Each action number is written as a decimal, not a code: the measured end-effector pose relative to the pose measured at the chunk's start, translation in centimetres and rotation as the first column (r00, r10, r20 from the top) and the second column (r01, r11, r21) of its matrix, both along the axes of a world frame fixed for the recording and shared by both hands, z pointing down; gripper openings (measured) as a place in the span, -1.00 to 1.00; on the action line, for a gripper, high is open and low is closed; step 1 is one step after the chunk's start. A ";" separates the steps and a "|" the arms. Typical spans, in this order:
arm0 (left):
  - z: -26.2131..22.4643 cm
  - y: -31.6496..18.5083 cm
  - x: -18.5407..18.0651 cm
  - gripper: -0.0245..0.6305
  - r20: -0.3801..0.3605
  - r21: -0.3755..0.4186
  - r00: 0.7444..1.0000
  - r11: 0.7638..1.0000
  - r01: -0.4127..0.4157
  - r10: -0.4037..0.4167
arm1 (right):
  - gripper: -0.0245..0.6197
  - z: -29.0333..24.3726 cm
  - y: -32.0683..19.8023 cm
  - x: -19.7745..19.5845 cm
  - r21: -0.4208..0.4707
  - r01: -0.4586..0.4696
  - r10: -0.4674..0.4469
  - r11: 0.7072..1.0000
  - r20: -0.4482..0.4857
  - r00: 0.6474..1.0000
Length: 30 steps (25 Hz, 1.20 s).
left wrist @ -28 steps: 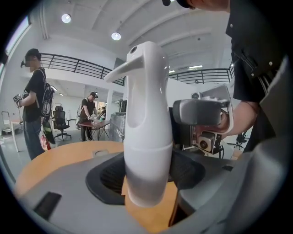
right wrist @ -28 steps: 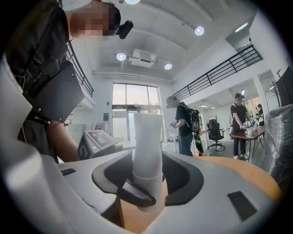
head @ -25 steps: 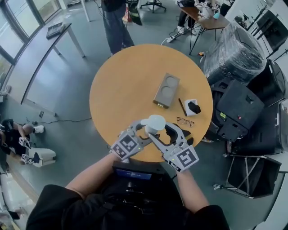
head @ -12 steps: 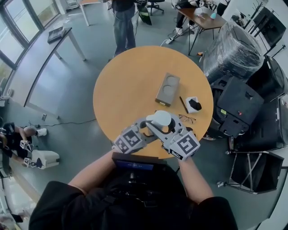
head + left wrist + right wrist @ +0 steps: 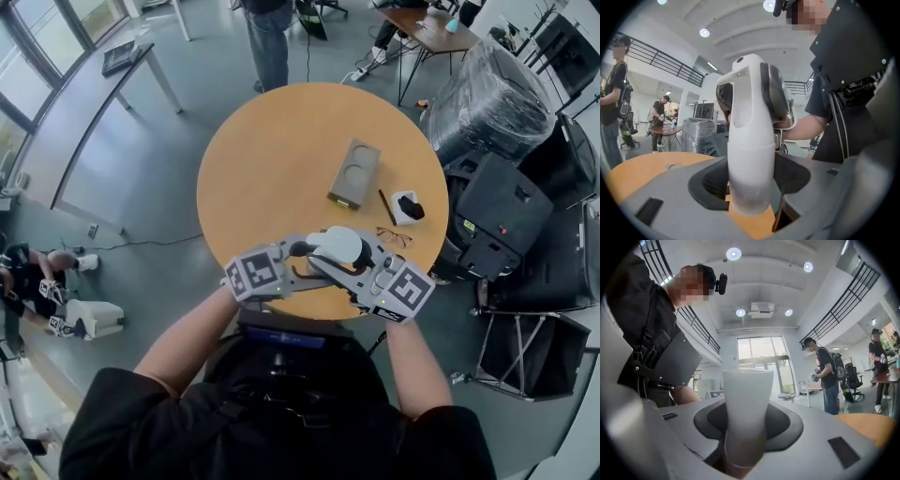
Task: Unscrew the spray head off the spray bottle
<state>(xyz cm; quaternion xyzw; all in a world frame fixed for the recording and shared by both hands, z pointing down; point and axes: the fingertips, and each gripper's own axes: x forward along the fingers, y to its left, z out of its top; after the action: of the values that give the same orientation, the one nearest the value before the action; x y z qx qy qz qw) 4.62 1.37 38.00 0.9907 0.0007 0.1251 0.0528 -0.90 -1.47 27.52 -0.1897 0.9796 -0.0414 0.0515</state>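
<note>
I hold the white spray bottle [image 5: 750, 159] roughly upright in the air over the near edge of the round wooden worktop [image 5: 281, 150], with one gripper on each side of it. My left gripper [image 5: 751, 187] has its fingers clamped on the bottle's lower body, spread wide around it. My right gripper [image 5: 746, 427] reaches in from the other side, and its fingers have just been closing. The spray head [image 5: 752, 79] sits between them and the dark pads seem to press on it, though from the right gripper view I cannot be sure which part of the head they meet. Farther out on the worktop lie a grey block [image 5: 354, 173] with two round recesses, a pencil [image 5: 384, 207], a small white box [image 5: 406, 207] with something black on it, and a pair of glasses [image 5: 394, 236], none touching the bottle.
</note>
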 end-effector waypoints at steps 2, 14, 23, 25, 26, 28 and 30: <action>-0.3 0.6 -0.3 0.00 -0.007 0.008 0.999 0.999 -0.049 0.049 | -0.30 -0.3 0.7 -0.3 0.006 0.040 -0.040 0.999 0.009 0.999; -2.2 4.0 -0.5 0.00 -0.062 -0.073 0.951 0.949 -0.308 0.304 | -0.35 -1.9 4.2 -0.7 -0.006 0.369 -0.368 0.929 0.050 0.928; -1.6 -2.0 0.1 0.01 -0.063 0.048 0.998 0.999 0.011 -0.008 | 0.12 -0.8 -1.6 1.5 -0.006 -0.017 0.017 1.000 -0.004 1.000; -1.6 -3.5 0.2 0.01 -0.069 0.044 0.992 0.993 0.106 -0.103 | 0.15 -0.3 -2.4 1.9 -0.008 -0.114 0.113 0.993 -0.028 0.993; -1.4 -4.3 0.1 0.01 -0.061 0.039 0.985 0.986 0.162 -0.160 | 0.15 0.1 -2.9 2.0 -0.008 -0.168 0.167 0.986 -0.054 0.984; -1.0 -5.4 0.2 0.03 -0.034 0.040 0.966 0.966 0.257 -0.256 | 0.15 0.9 -3.8 2.3 -0.007 -0.278 0.275 0.961 -0.108 0.955; -0.5 -5.7 0.8 0.02 -0.022 0.044 0.952 0.951 0.307 -0.307 | 0.10 1.6 -4.5 2.9 -0.008 -0.365 0.361 0.931 -0.139 0.922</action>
<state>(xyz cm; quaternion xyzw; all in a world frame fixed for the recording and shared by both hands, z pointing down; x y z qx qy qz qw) 5.40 -4.28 37.48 0.9806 -0.1559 0.1081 0.0484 1.98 -5.99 29.12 -0.3710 0.9279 -0.0346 -0.0115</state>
